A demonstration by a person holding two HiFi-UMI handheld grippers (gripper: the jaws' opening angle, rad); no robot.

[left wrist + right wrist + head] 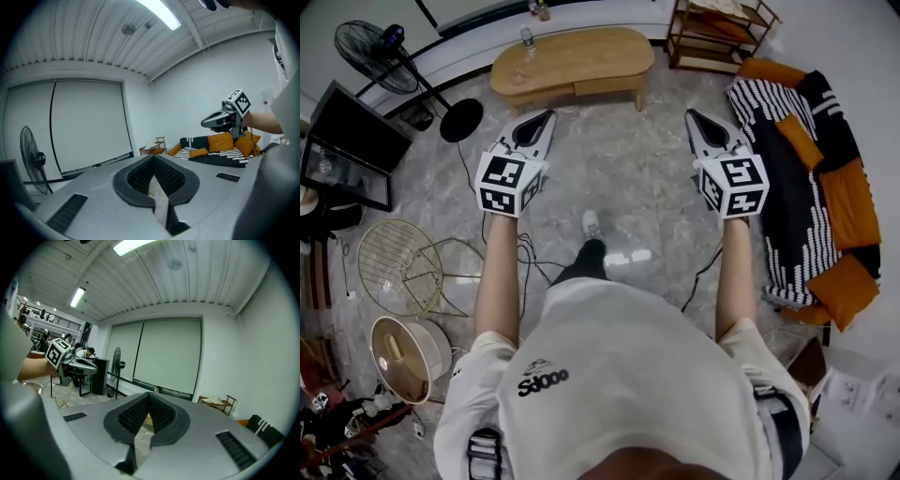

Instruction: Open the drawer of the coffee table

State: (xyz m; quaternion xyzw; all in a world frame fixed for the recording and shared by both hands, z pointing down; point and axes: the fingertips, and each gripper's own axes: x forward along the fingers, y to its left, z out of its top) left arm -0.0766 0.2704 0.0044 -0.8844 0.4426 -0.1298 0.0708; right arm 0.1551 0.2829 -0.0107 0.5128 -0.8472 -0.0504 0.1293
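Observation:
A light wooden oval coffee table [572, 58] stands at the far side of the floor in the head view, with a drawer front [605, 86] under its near edge. My left gripper [549, 114] and right gripper [690, 115] are held out side by side at arm's length, both short of the table and touching nothing. Each one's jaws are pressed together with nothing between them. In the left gripper view the shut jaws [153, 161] point level into the room, and the right gripper [220, 119] shows beside them. The right gripper view shows its shut jaws [149, 400] and the left gripper [77, 365].
A bottle [526, 39] stands on the table's left end. A pedestal fan [389, 47] and a black screen [352, 141] are at the left, a wire basket [403, 267] and a heater [408, 356] nearer. A striped sofa [806, 187] lines the right; a wooden shelf [717, 33] stands behind. Cables [525, 253] lie on the floor.

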